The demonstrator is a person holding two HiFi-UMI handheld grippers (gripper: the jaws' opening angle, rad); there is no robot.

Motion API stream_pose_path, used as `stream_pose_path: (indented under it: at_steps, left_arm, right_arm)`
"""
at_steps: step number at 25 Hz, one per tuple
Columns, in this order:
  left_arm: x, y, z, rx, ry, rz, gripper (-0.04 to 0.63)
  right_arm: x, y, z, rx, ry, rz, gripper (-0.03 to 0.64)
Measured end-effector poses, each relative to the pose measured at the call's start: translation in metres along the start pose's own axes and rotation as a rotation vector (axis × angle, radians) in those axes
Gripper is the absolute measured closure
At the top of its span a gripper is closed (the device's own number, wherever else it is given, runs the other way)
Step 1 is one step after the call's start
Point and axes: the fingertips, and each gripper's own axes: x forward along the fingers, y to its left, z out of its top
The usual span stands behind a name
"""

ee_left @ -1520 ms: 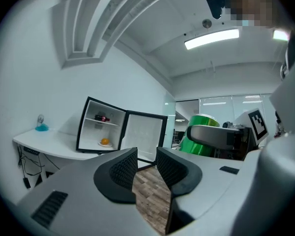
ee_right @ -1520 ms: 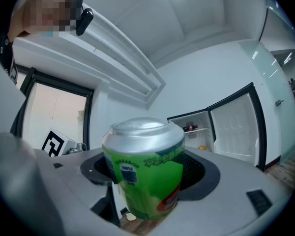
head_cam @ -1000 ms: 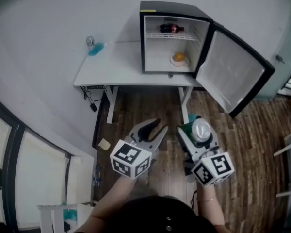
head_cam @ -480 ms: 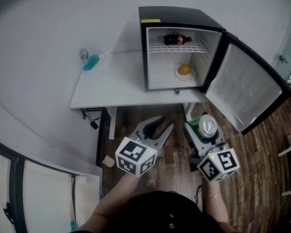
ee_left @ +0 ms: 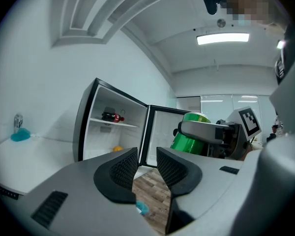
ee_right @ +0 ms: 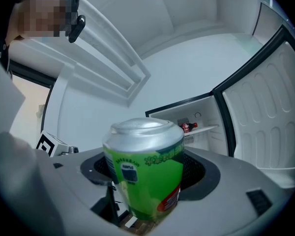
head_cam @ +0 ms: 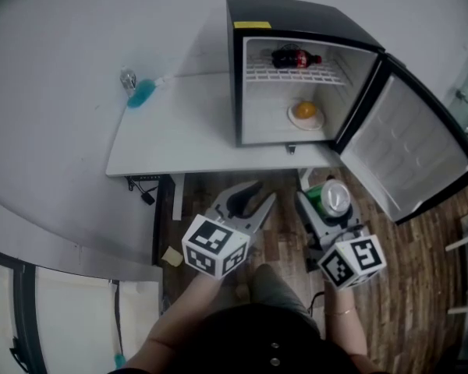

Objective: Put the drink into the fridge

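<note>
One drink can [head_cam: 333,197], green with a silver top: clamped upright in the right gripper [ee_right: 146,170], jaws closed against its sides about mid-height; carried in the air over the wood floor [head_cam: 421,287], just short of the table [head_cam: 179,135] edge and below the fridge [head_cam: 296,18] opening, not yet inside. Probably kept upright so as to be set down standing on a shelf. One left gripper [ee_left: 146,167]: jaws a small way apart, nothing between them but floor beyond; held beside the right one, near but not touching, presumably kept free for the door [head_cam: 417,158] afterwards. One fridge, black outside and white inside, standing on the table's right end. One door, swung wide to the right, evidently left so to give a clear path in. Inside: one cola bottle [head_cam: 296,57] lying on its side on the upper wire shelf [head_cam: 327,76]; one orange item [head_cam: 305,109] on one small plate [head_cam: 318,121] on the lower level, toward the right; bare room to its left, seemingly enough for the can. Near the table's far left corner: one blue object [head_cam: 140,94] with a silver piece [head_cam: 127,78] by it, kind not to be made out, well apart from the fridge. Two marker cubes [head_cam: 213,245], one per gripper. Step in hand, by judgement: bringing the can up toward the open compartment.
</note>
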Motion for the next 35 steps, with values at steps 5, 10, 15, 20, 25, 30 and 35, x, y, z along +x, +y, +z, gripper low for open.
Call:
stream_pose_path:
  at_steps: [5,10,15,20,25,30,35]
  left_arm:
    - [0.020,0.016,-0.005,-0.006,0.011,-0.006,0.468]
    - [0.045,0.040,-0.003,-0.006,0.016,0.002,0.468]
    - [0.078,0.065,0.000,-0.011,0.018,0.011,0.468]
    - [0.114,0.086,0.007,-0.003,0.018,0.015,0.469]
    - [0.139,0.103,0.006,-0.025,0.029,0.035,0.469]
    - [0.164,0.116,0.011,-0.023,0.028,0.054,0.472]
    - [0.185,0.123,0.018,-0.003,0.010,0.090,0.480]
  right_arm:
    - [0.021,-0.017,-0.005,-0.001,0.012,-0.002,0.267]
    - [0.051,-0.038,-0.008,0.005,0.013,-0.001,0.267]
    - [0.087,-0.060,-0.010,-0.001,0.024,0.020,0.267]
    - [0.121,-0.086,-0.010,-0.002,0.031,0.036,0.267]
    - [0.146,-0.107,-0.018,0.013,0.068,0.063,0.268]
    - [0.170,-0.123,-0.016,0.010,0.076,0.098,0.268]
    - [0.186,-0.135,-0.017,0.026,0.077,0.141,0.267]
